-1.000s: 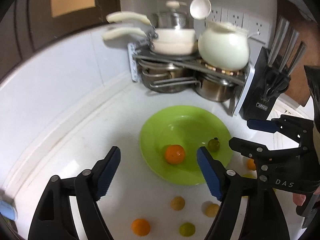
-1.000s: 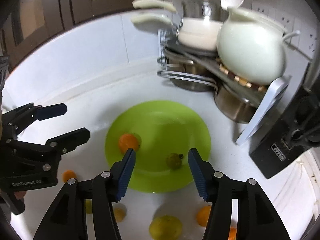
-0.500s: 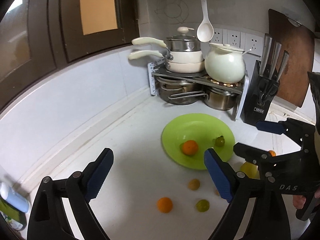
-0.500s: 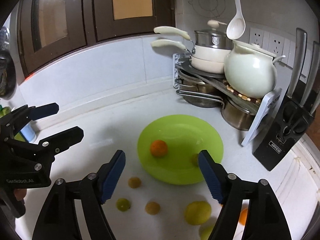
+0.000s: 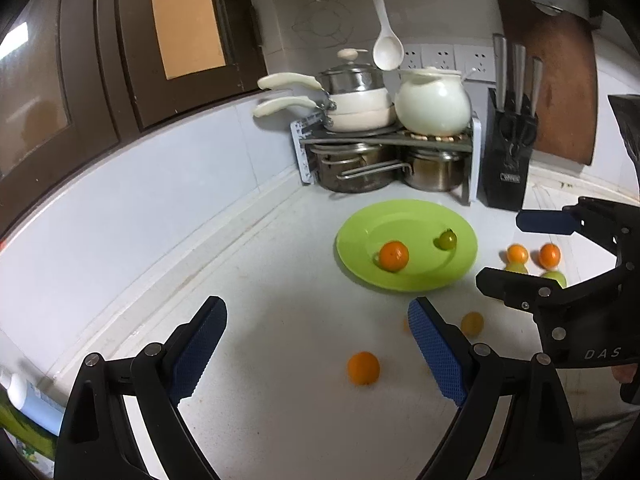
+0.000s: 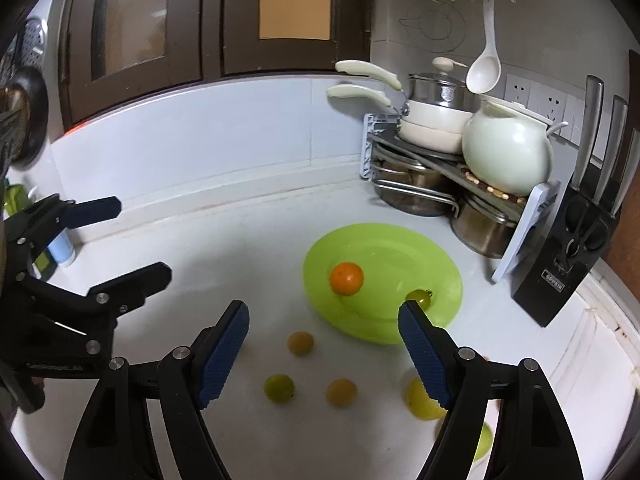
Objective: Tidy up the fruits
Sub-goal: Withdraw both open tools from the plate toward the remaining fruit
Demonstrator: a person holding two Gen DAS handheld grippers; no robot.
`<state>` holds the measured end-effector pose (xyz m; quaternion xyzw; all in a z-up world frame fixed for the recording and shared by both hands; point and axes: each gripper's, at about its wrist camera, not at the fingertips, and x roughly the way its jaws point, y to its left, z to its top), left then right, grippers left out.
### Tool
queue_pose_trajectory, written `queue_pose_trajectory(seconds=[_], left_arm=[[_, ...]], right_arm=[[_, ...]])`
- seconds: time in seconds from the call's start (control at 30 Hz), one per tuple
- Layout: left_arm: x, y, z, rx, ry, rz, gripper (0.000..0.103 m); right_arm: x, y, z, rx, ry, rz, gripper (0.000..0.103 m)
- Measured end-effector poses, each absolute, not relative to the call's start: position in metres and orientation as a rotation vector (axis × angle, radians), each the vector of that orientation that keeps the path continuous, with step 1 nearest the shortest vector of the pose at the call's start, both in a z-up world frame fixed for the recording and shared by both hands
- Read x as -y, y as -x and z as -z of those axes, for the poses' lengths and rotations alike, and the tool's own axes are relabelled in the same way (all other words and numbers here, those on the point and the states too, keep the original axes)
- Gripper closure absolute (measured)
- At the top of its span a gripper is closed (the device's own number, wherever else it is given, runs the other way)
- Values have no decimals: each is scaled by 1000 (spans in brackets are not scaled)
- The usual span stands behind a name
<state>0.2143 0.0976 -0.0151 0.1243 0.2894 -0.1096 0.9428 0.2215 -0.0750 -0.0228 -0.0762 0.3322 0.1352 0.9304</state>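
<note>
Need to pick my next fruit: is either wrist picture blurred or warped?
Left wrist view: strong fisheye bowing, dark corners, loose orange slightly soft. Right wrist view: same warp; yellow fruit by the right fingers smeared; green plate sharp.

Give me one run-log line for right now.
left gripper: open, empty | right gripper: open, empty | green plate: orange and green fruit on it | other fruit loose on counter

A white worktop (image 5: 280, 420) met pale tiled walls (image 6: 200, 140) in a corner. Dark wooden cabinets (image 6: 160, 20) with glass panels hung above. Wall sockets (image 5: 440, 56) sat behind a pot rack (image 5: 384, 140).
</note>
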Motion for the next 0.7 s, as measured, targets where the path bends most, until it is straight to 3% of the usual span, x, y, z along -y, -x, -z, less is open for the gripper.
queue_pose_trajectory(seconds=[0.57, 0.7], left_arm=[[-95, -215, 90, -691, -304, 330, 11], [-94, -223, 103, -711, -310, 356, 15]], right_arm=[[59, -213, 80, -806, 213, -294, 26], [56, -219, 94, -847, 208, -309, 31]])
